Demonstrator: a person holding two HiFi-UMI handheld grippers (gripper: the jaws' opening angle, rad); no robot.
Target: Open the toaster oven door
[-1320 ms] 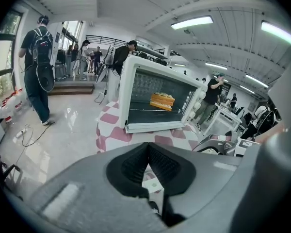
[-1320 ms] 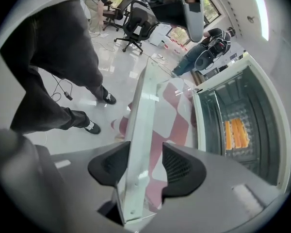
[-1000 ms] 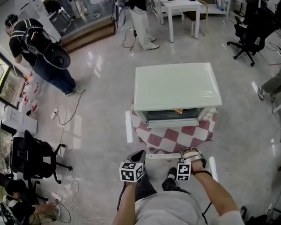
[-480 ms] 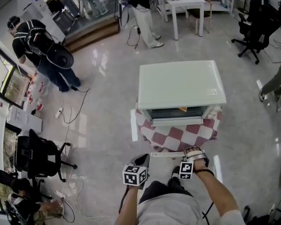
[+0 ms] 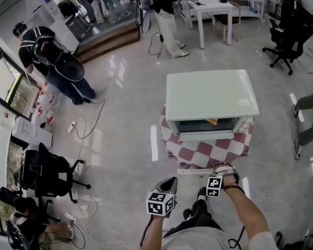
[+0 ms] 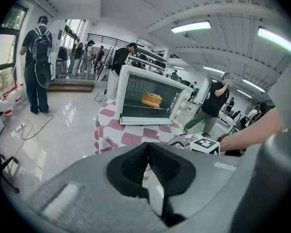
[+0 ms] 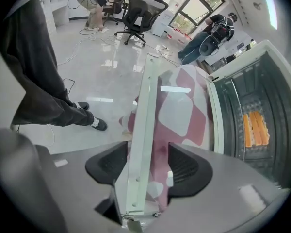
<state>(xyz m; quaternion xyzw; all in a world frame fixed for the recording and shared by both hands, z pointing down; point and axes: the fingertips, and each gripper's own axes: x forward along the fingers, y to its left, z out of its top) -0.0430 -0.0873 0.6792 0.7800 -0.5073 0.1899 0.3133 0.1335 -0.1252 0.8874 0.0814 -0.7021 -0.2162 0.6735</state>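
Note:
The white toaster oven (image 5: 211, 95) stands on a small table with a red-and-white checked cloth (image 5: 201, 152). Its glass door (image 7: 179, 106) lies folded down toward me, and the white handle bar (image 5: 195, 171) marks its near edge. My right gripper (image 5: 223, 167) is at the right end of that bar. In the right gripper view the handle (image 7: 141, 144) runs between the wide jaws of the right gripper (image 7: 144, 166), and the pads do not press on it. An orange food item (image 7: 256, 125) sits on the rack inside. My left gripper (image 5: 170, 180), also seen as (image 6: 148, 164), is shut and empty, left of the handle.
Several people stand on the shiny floor at the back and left, one with a backpack (image 5: 55, 61). Black office chairs (image 5: 47, 173) and loose cables (image 5: 86, 132) lie to the left. A white table (image 5: 219, 7) stands behind the oven.
The head view has shifted, so the oven and both grippers sit further right and lower in frame. The door stays folded down with the right gripper at its handle.

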